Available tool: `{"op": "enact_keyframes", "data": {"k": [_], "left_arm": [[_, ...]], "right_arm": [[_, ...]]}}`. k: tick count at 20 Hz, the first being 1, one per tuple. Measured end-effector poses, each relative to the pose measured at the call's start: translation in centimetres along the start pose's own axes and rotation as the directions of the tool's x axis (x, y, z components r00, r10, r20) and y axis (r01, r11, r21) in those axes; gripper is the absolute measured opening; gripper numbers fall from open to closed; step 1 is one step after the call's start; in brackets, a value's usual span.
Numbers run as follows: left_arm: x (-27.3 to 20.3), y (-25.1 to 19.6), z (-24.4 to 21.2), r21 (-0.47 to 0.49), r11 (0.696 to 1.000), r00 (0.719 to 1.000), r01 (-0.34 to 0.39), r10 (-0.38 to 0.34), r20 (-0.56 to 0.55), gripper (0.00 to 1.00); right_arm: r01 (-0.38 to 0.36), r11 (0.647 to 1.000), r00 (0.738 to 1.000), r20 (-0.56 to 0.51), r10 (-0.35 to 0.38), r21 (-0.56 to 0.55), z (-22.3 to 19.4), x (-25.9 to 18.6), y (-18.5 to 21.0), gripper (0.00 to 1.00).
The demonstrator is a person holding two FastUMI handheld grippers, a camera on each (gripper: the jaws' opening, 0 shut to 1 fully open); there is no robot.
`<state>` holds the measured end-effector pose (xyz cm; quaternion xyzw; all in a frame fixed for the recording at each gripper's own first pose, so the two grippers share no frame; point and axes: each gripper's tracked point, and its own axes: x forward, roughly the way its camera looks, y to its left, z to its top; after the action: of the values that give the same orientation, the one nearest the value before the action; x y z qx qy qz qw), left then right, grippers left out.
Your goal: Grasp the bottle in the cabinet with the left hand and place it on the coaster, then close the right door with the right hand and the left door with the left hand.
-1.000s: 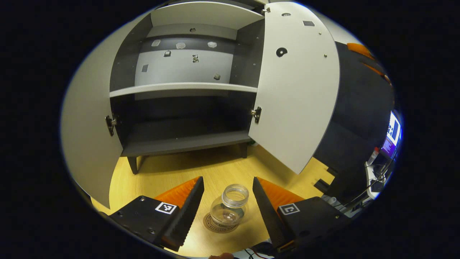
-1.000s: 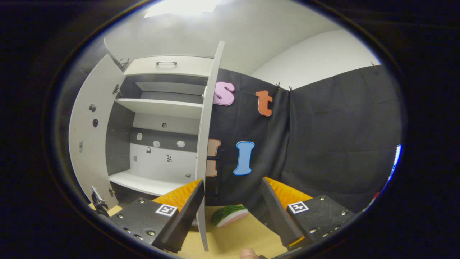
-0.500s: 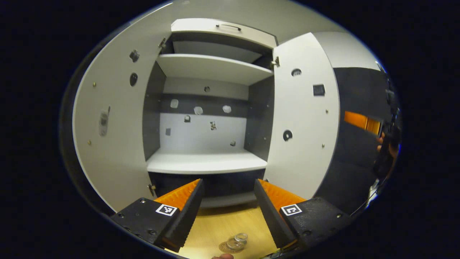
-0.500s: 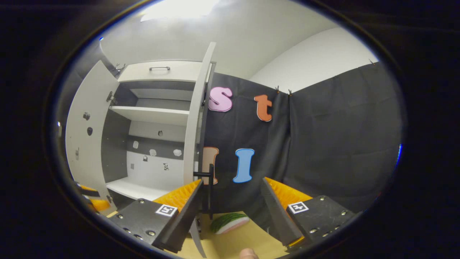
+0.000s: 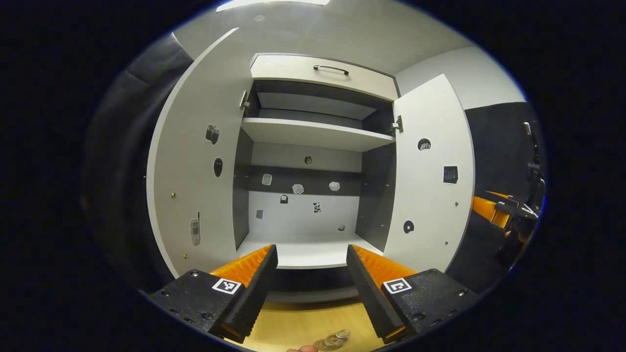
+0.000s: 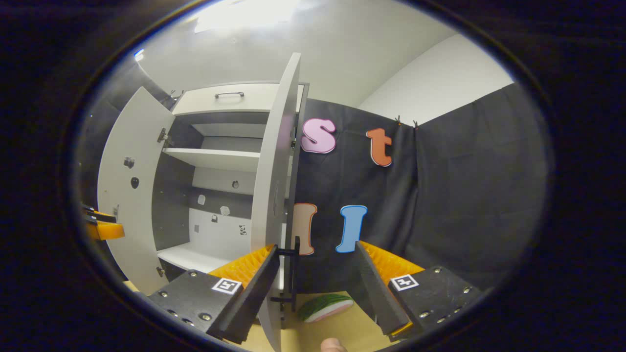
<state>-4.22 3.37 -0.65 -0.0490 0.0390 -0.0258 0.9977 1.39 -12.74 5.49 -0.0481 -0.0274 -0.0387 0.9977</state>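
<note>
Left claw point(image 5: 312, 286) wide open, empty — bottle point(image 5: 335, 339) just below it, on the coaster point(image 5: 324, 346).

the left gripper view looks from low in front of the cabinet point(image 5: 313, 161), facing straight into its open interior and tilted slightly upward, near enough that both open doors frame the shelves. the wooden table point(image 5: 303, 322) sits at the bottom edge. the right gripper view looks from further to the right, facing the edge of the right door point(image 6: 274, 186) and the booth wall point(image 6: 440, 195) beyond it, seeing the interior at an angle. both views share the shelves, the left door point(image 6: 129, 195), and the top drawer point(image 5: 323, 78).
</note>
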Motion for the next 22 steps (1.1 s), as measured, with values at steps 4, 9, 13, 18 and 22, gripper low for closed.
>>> {"op": "enact_keyframes", "data": {"k": [4,9,13,18,22], "left_arm": [[-0.2,-0.5,-0.2,-0.024,1.000,1.000,0.004,-0.004,-0.002,0.89],[0.0,0.3,-0.3,-0.027,0.999,1.000,-0.018,0.018,0.002,0.90],[-1.4,2.3,-0.2,-0.014,0.997,0.997,-0.076,0.076,0.005,0.90],[-2.9,5.0,-0.1,-0.019,0.988,0.988,-0.153,0.153,0.009,0.90],[-3.2,5.8,-0.1,-0.032,0.984,0.984,-0.178,0.178,0.014,0.90]], "right_arm": [[-0.070,0.997,0.997,-0.010,0.070,0.032,-0.1,0.2,1.8,0.92],[-0.207,0.976,0.978,-0.012,0.208,0.067,-0.3,0.9,6.4,0.92],[-0.252,0.964,0.967,-0.023,0.255,0.085,-1.0,2.1,9.0,0.92],[-0.293,0.951,0.954,-0.037,0.297,0.100,-1.8,3.4,11.4,0.95],[-0.333,0.935,0.939,-0.042,0.340,0.120,-1.9,4.4,13.5,0.92]]}}
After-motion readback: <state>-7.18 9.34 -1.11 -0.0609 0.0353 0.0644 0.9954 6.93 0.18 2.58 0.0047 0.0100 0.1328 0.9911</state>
